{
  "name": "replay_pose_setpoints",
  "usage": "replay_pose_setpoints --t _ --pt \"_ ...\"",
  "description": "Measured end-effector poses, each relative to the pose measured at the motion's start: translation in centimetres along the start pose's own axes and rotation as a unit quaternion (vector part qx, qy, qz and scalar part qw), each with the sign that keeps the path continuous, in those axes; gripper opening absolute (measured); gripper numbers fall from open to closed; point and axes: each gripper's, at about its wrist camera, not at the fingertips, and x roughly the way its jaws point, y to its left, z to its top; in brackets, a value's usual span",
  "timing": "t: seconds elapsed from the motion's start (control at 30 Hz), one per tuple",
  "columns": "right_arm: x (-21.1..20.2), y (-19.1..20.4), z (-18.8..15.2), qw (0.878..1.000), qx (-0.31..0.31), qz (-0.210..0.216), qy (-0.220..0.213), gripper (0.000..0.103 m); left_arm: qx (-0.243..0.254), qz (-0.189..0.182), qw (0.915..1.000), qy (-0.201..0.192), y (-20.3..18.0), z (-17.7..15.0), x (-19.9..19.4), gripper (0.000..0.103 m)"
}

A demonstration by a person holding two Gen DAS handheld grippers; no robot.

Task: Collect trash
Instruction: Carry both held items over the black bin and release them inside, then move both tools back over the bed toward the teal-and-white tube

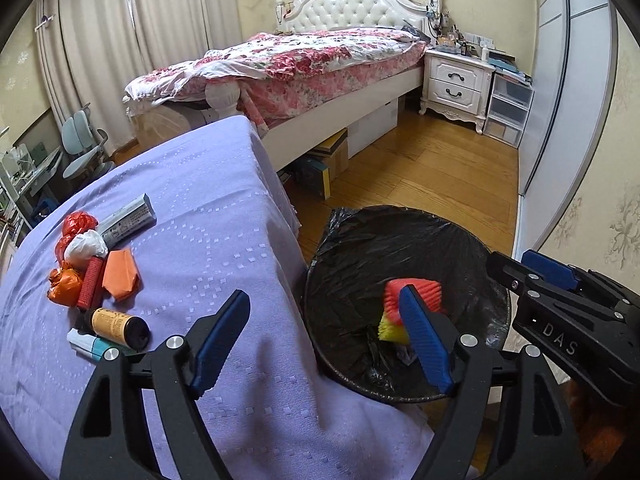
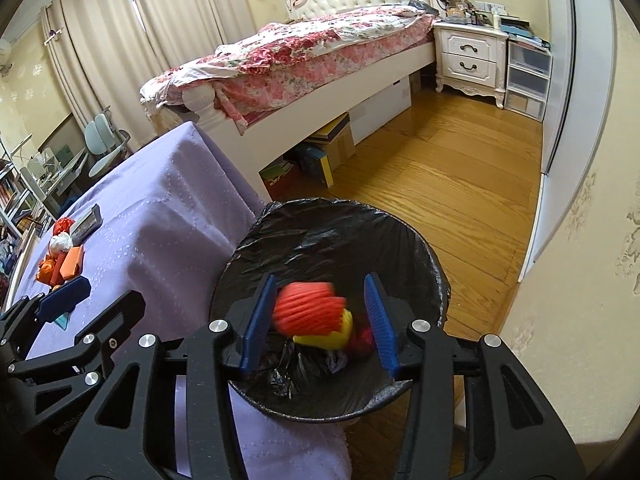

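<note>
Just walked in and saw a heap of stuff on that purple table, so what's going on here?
A person is clearing trash with a handheld gripper in each hand. Both grippers are over the black-lined bin beside the table. The right gripper is open, with a red ribbed piece blurred between its pads, apparently dropping in. The left gripper is open and empty. A yellow piece already lies inside. Wrappers, tubes and a small bottle still wait on the table.

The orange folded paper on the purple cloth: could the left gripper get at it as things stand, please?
Probably yes. The left gripper is open and empty, the orange folded paper lies uncovered at the pile's near edge, and only bare purple cloth lies between.
</note>
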Motion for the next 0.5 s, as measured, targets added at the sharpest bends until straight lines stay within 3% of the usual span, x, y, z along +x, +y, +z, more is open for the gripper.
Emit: replay_pose_setpoints --t 0.5 --pt "-1.3 3.4 -0.8 0.999 -0.019 0.029 0.003 0.052 -0.042 0.043 0.9981 0.015 4.3 -1.8 -1.9 0.077"
